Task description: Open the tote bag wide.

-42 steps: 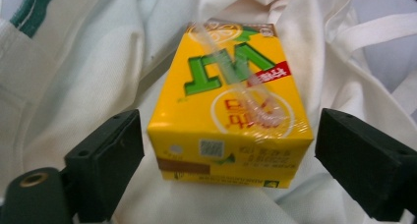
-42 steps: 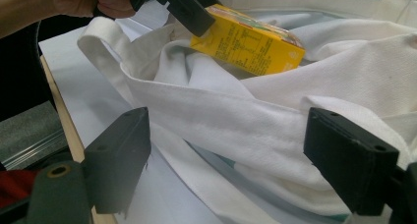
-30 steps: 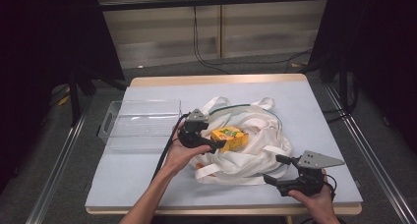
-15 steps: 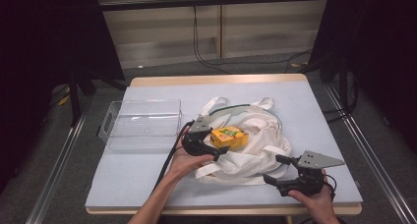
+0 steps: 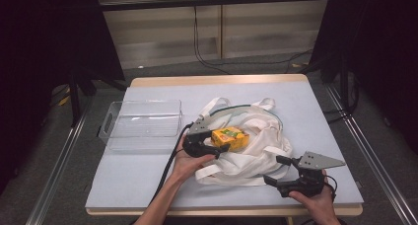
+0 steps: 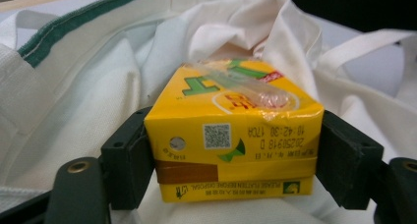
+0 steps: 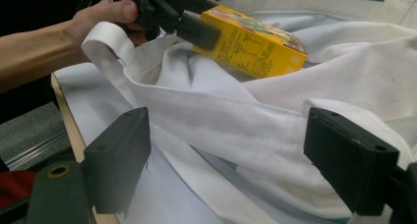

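Note:
A yellow juice carton (image 5: 229, 138) (image 6: 231, 145) is clamped between the jaws of my left gripper (image 5: 213, 145) (image 6: 232, 170), just above a crumpled white tote bag (image 5: 251, 141) (image 6: 88, 86) with a green-trimmed mouth. The right gripper view shows the same carton (image 7: 251, 42) tilted over the bag's folds (image 7: 314, 86). My right gripper (image 5: 278, 169) (image 7: 236, 165) stands open at the bag's near right edge. One white strap (image 7: 206, 121) runs across in front of its jaws.
A clear plastic bin (image 5: 142, 123) sits to the left of the bag on the pale blue table (image 5: 320, 106). The table's wooden front edge (image 5: 222, 211) runs close to both hands. Dark curtains and metal rails flank the table.
My left gripper has drawn slightly toward the person with the carton in it. The right gripper has stayed where it was.

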{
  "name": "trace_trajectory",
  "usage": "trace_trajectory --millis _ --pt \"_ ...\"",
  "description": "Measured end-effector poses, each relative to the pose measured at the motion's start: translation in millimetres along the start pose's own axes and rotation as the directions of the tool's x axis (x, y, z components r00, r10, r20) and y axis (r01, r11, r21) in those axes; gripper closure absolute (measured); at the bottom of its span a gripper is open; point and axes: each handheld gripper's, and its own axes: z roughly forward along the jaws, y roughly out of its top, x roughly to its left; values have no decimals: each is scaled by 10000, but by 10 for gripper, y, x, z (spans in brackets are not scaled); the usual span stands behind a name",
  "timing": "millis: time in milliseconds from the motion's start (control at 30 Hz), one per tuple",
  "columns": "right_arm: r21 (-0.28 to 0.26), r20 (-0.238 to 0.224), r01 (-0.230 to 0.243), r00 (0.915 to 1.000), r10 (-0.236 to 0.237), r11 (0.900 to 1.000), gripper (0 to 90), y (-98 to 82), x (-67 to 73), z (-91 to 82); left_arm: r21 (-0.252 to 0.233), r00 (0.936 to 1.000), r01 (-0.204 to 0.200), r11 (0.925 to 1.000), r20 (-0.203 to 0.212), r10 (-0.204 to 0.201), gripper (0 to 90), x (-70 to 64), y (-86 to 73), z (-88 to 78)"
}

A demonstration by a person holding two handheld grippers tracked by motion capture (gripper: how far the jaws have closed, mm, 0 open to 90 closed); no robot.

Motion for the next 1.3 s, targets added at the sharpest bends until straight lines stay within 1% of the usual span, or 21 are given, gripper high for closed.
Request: trace_trajectory --millis 67,100,167,200,267,300,367,433,567,633,767,800,833,900,967,1000,1033,1100,1167,1267,1300 --pt "3 -13 -19 10000 19 10000 178 -1 -2 7 -65 10000 98 9999 -20 -98 264 20 3 -10" --pt "3 -20 -16 10000 16 10000 178 0 -3 8 -16 9998 198 9998 33 -198 265 26 5 -12" --pt "-25 -28 -9 10000 9 10000 178 2 -4 7 49 9999 147 9999 80 -148 268 31 15 -17" --pt "-30 -45 -1 10000 1 10000 178 1 -4 4 18 9998 198 9998 91 -198 269 21 21 -14" --pt "-31 -43 -63 10000 63 10000 177 1 -9 -1 122 9999 53 9999 90 -54 270 19 40 -20" --pt "-45 -51 -38 10000 38 10000 177 -1 -13 -1 124 10000 71 9999 55 -72 271 10 49 -21" --pt "-57 -16 -48 10000 48 10000 177 -2 -18 -3 91 9999 66 9999 132 -67 271 9 57 -21" --pt "-65 -24 -104 9999 104 9999 177 -4 -20 -6 190 10000 -10 9998 25 10 271 -3 66 -28" --pt "-133 -27 -93 10000 92 9999 176 -6 -28 -10 152 9999 124 9998 102 -125 272 1 86 -53" --pt "-151 -73 -109 9999 108 9998 176 -11 -39 -11 156 9999 103 9998 95 -105 272 6 104 -68" --pt "-189 -67 -190 9998 189 9996 177 -11 -63 -5 91 9996 297 9995 27 -297 272 23 135 -92" --pt "-188 -72 -212 9998 211 9996 177 -13 -70 -5 84 9994 343 9994 108 -344 272 34 141 -99" --pt "-188 -68 -202 9998 201 9996 177 -13 -74 -6 79 9993 350 9994 93 -351 272 45 150 -110" --pt "-214 -34 -280 9996 279 9994 177 -15 -85 -5 119 9984 543 9985 137 -545 272 61 170 -133" --pt "-214 5 -390 9992 390 9990 177 -16 -96 -4 104 9983 544 9985 211 -546 272 66 188 -158" --pt "-218 -2 -379 9993 379 9990 177 -16 -102 -2 105 9982 561 9984 221 -563 272 67 198 -171" --pt "-227 -10 -364 9993 364 9991 177 -14 -104 1 86 9980 545 9985 323 -547 272 68 205 -179" --pt "-207 10 -332 9994 332 9992 177 -13 -100 5 121 9977 583 9982 328 -587 272 58 216 -199" --pt "-180 19 -315 9995 315 9993 177 -12 -92 7 201 9983 474 9987 338 -481 272 59 223 -219" --pt "-155 43 -258 9997 259 9995 177 -12 -91 6 239 9976 574 9981 378 -582 272 60 232 -250" --pt "-182 45 -212 9998 213 9996 177 -12 -91 6 278 9968 686 9973 395 -697 272 60 239 -260"
